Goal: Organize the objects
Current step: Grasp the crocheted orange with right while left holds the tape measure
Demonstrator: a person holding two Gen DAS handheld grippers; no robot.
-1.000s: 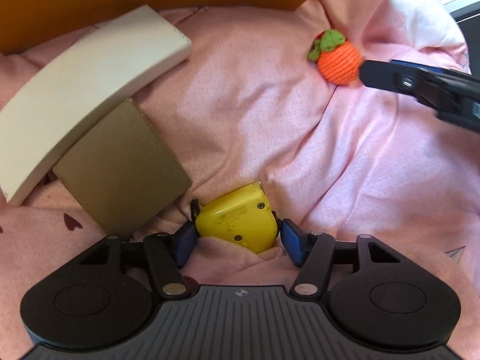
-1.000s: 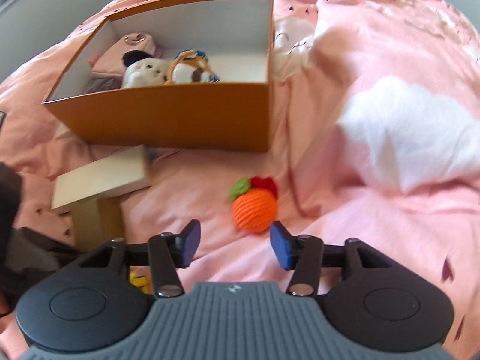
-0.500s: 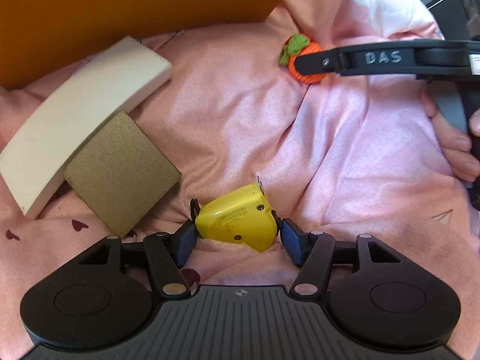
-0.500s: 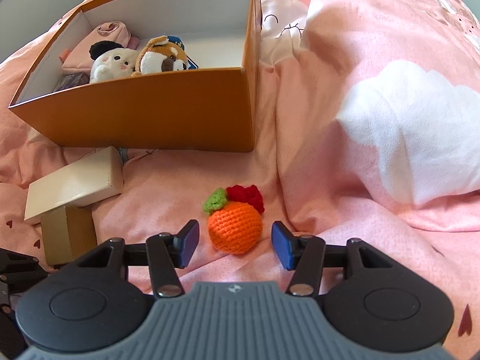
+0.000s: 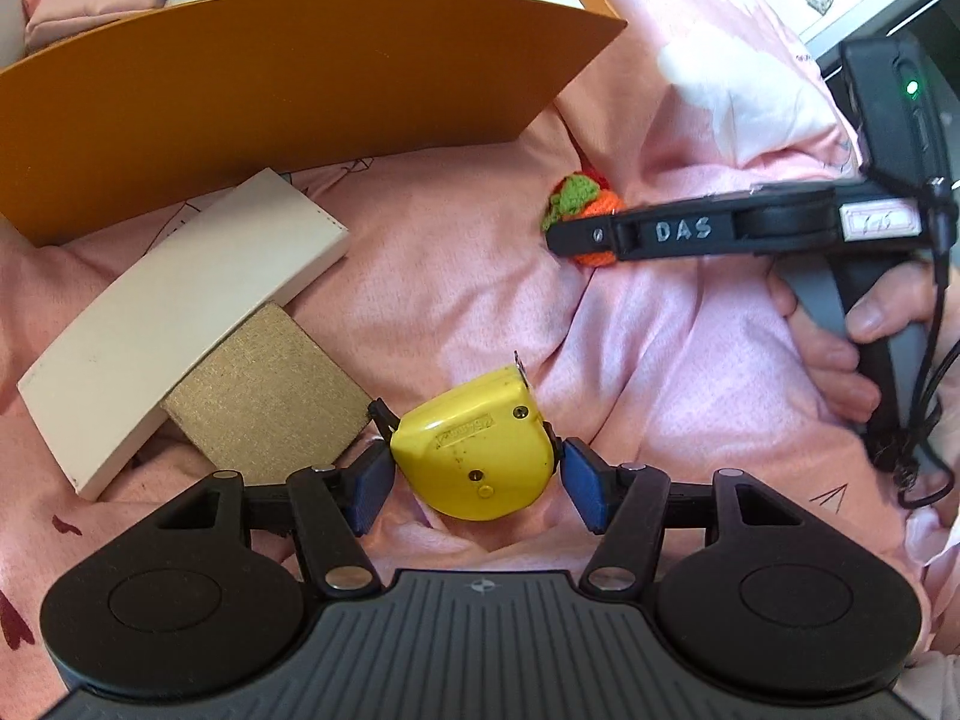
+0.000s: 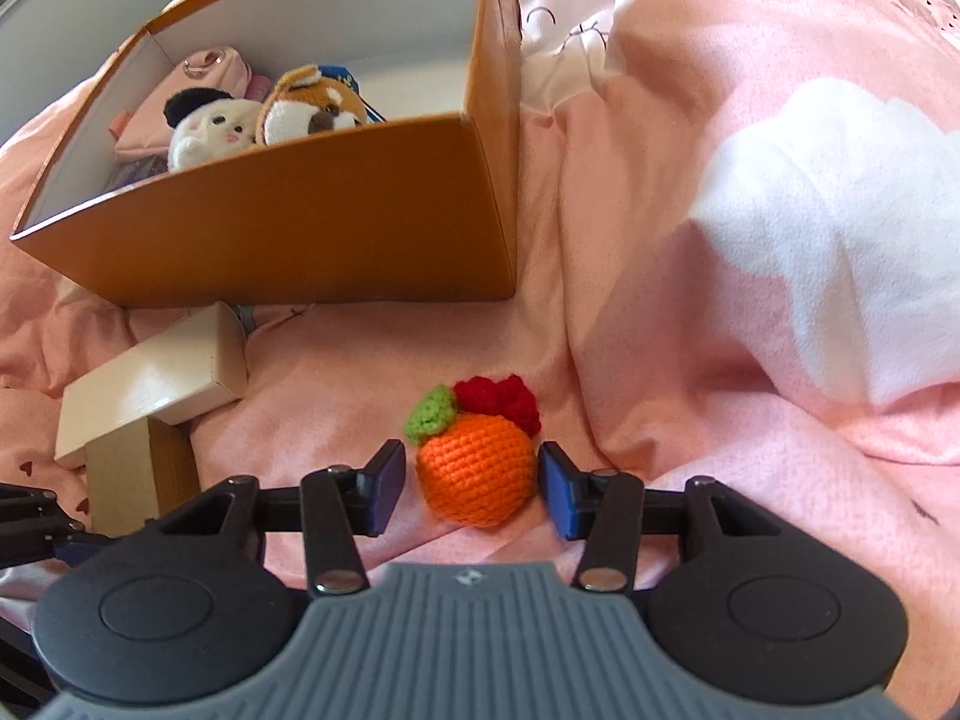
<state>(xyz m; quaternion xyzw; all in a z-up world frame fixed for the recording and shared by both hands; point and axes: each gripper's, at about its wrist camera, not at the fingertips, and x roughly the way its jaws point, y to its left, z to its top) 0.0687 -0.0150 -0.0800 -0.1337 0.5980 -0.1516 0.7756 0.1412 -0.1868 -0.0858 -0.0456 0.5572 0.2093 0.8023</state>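
Observation:
My left gripper (image 5: 477,489) is shut on a yellow tape measure (image 5: 474,456), its blue pads pressing both sides, lifted slightly off the pink bedding. A crocheted orange fruit (image 6: 474,468) with a green leaf and red tuft lies on the blanket between the pads of my right gripper (image 6: 468,486). Those jaws are closing, with slim gaps still beside the fruit. In the left wrist view the right gripper's finger (image 5: 660,234) crosses in front of the fruit (image 5: 576,198). The orange box (image 6: 300,228) stands behind.
The box holds two plush toys (image 6: 210,126) (image 6: 312,108) and a pink pouch (image 6: 204,78). A cream flat box (image 5: 180,312) leans on a tan box (image 5: 264,384) left of the tape measure. A person's hand (image 5: 840,336) grips the right handle. Rumpled pink blanket (image 6: 720,420) lies all around.
The left gripper rose with the tape measure, bringing the box's inside into view. The right gripper sank around the crocheted fruit and its jaws narrowed.

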